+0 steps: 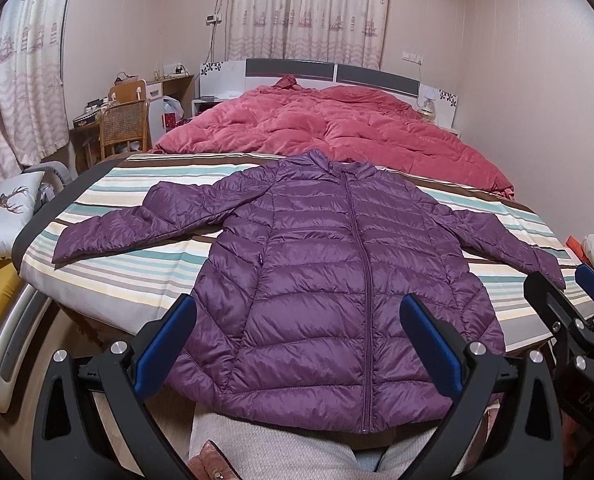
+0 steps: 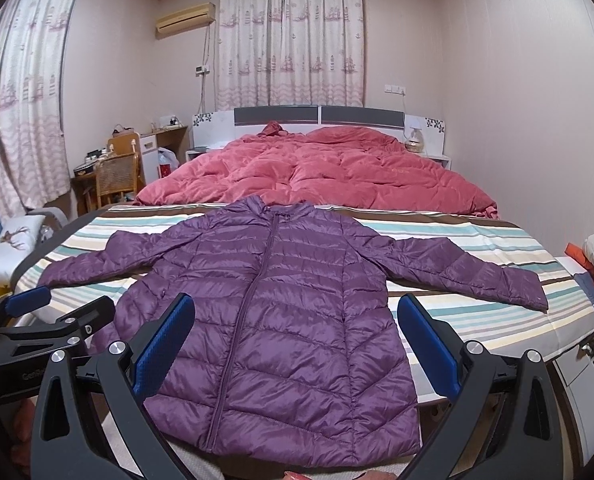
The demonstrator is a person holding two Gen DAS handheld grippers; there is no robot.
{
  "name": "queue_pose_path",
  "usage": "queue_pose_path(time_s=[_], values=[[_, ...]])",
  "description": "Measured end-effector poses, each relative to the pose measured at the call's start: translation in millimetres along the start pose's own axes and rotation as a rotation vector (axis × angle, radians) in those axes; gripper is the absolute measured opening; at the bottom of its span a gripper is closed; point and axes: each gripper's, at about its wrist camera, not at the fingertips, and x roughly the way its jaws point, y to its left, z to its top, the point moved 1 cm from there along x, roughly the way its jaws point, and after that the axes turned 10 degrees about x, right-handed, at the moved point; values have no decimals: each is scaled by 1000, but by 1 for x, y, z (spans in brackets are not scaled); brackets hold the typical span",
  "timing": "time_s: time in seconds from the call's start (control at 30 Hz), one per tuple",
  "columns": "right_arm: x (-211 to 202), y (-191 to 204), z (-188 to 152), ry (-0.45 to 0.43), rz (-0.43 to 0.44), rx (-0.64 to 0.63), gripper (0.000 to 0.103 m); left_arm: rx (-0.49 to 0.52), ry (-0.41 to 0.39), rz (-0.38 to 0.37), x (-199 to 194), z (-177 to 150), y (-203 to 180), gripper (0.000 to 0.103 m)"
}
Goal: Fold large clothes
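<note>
- Two grippers are held above the near edge of the bed [image 1: 109, 280], so the whole garment can be taken in before any fold is begun.
- Ahead of both sets of fingers, the jacket [image 1: 317, 272] is spread flat on the striped sheet, front up and zipped, hem nearest the fingers and collar farthest; this layout is judged to suit folding the sleeves inward first.
- Beyond the jacket, the quilt [image 2: 337, 172] is bunched toward the headboard, leaving room for folding.
- Sleeves are stretched out to either side, well outside each gripper's fingers.
- On the left gripper [image 1: 297, 340], the fingers are spread wide with nothing between them, hovering over the hem.
- On the right gripper [image 2: 297, 340], the fingers are likewise spread and hold nothing.
</note>
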Motion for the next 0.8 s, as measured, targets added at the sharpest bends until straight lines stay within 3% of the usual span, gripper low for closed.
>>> queue_pose_path(time_s=[0.8], values=[[1, -3, 0, 13, -9, 15, 100, -3, 6, -3, -2, -1, -3, 101]])
